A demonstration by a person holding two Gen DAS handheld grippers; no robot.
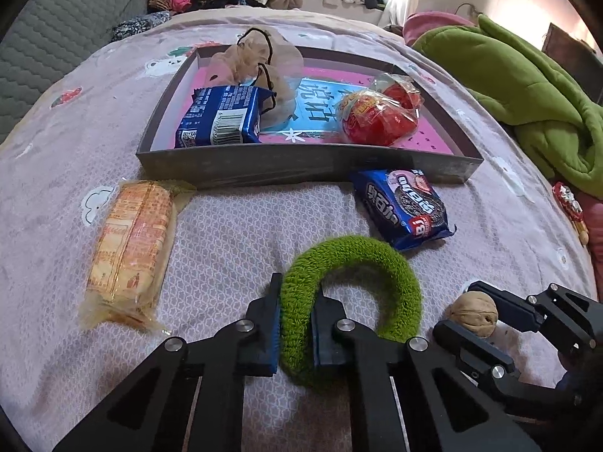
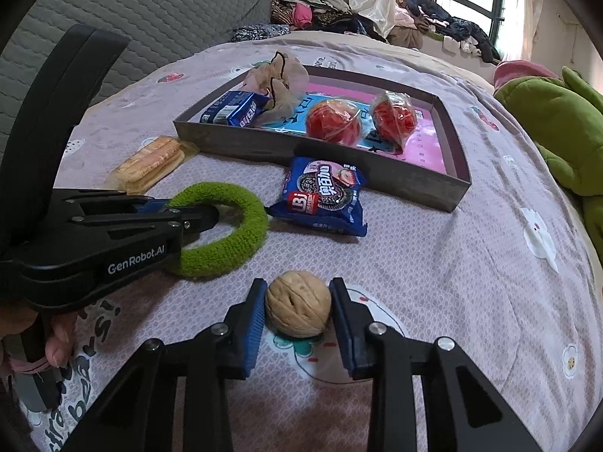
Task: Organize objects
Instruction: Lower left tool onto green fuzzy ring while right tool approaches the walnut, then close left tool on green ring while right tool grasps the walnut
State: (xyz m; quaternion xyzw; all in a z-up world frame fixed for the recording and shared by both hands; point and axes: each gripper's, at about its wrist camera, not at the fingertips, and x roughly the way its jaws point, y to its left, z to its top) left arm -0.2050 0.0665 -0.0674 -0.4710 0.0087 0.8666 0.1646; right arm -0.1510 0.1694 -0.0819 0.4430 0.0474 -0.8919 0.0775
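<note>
**Green ring clamped, walnut bracketed beside the tray**

The left gripper (image 1: 297, 324) is seen closed on the green ring (image 1: 354, 260) — its two blue-padded fingers pinch the band at the ring's 9 o'clock side, one finger outside the loop and one inside it. The ring rests on the lilac bedspread (image 1: 233, 226).

The right gripper (image 2: 297, 312) is held partly open around the walnut (image 2: 298, 303). The left pad is touching or all but touching the shell; whether the right pad makes contact cannot be told. The walnut sits on the bedspread, at 5 o'clock from the ring in the right wrist view.

The grey tray (image 1: 301, 162) lies beyond both grippers, at 12 o'clock. Inside it a blue biscuit pack (image 1: 222, 116) is seen at 9 o'clock, a beige mesh pouch (image 1: 260, 56) at 11 o'clock, and two red wrapped balls (image 1: 377, 116) at 3 o'clock. A second blue biscuit pack (image 1: 405, 207) lies just outside the tray's near wall — between tray and ring. An orange-wrapped wafer pack (image 1: 128, 252) lies at 9 o'clock from the ring, well apart from it.
</note>
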